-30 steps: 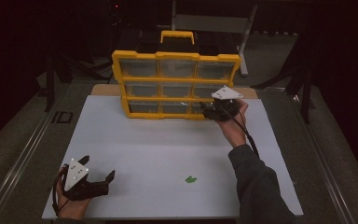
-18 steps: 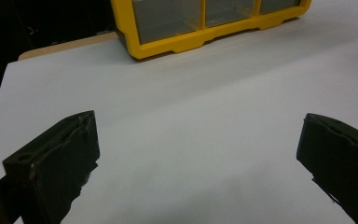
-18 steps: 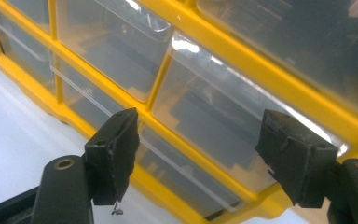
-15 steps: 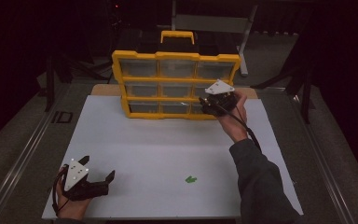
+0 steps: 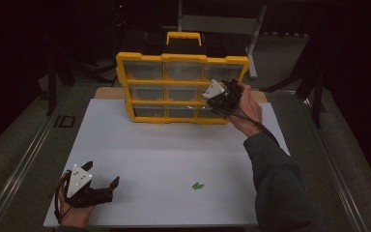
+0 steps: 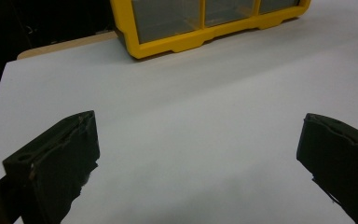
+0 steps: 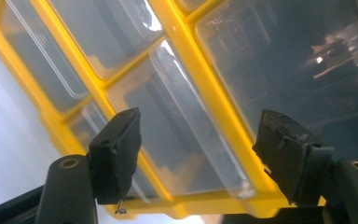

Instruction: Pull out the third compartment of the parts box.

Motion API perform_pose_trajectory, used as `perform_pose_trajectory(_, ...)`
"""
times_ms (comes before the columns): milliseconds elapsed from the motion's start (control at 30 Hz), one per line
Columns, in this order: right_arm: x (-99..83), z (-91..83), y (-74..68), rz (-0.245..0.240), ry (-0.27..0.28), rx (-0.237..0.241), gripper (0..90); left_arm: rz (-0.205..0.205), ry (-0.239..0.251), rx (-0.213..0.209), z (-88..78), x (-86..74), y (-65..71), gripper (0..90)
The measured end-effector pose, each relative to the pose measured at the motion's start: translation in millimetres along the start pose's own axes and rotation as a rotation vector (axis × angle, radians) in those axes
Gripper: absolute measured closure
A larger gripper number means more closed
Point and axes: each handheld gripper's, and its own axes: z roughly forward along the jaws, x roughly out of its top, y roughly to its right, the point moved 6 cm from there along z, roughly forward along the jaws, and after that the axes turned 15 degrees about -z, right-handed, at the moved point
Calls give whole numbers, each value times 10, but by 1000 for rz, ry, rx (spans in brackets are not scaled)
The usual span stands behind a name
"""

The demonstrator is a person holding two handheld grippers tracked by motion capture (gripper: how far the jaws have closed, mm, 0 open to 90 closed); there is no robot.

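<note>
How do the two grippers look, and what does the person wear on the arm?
Both the left gripper and the right gripper are black, each with a pale grey three-cornered plate on top and two blocky black jaws. A black cable trails from the right gripper along the wrist. The right arm wears a dark grey long sleeve.

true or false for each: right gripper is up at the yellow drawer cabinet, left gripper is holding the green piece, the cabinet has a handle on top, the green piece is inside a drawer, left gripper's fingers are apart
1. The right gripper is at the front of the yellow drawer cabinet. True.
2. The left gripper holds the green piece. False: nothing is between its fingers, and the piece lies apart from it.
3. The cabinet has a handle on top. True.
4. The green piece is inside a drawer. False: it lies on the white table surface.
5. The left gripper's fingers stand apart. True.
</note>
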Motion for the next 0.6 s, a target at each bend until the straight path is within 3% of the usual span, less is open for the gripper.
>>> perform_pose_trajectory(233,19,23,6,-233,-81,-50,311,0,-4,-2,3,-4,1,0)
perform_pose_trajectory(333,33,28,0,-284,-102,-73,312,1,-3,-2,1,-3,1,0)
perform_pose_trajectory(467,30,28,-4,-396,-156,-131,311,1,-3,-3,2,-3,3,0)
perform_pose_trajectory(533,28,21,6,-431,-168,-156,311,3,-3,-2,1,-4,3,0)
perform_pose_trajectory(600,26,8,14,-432,-171,-165,311,1,-3,-2,1,-3,3,0)
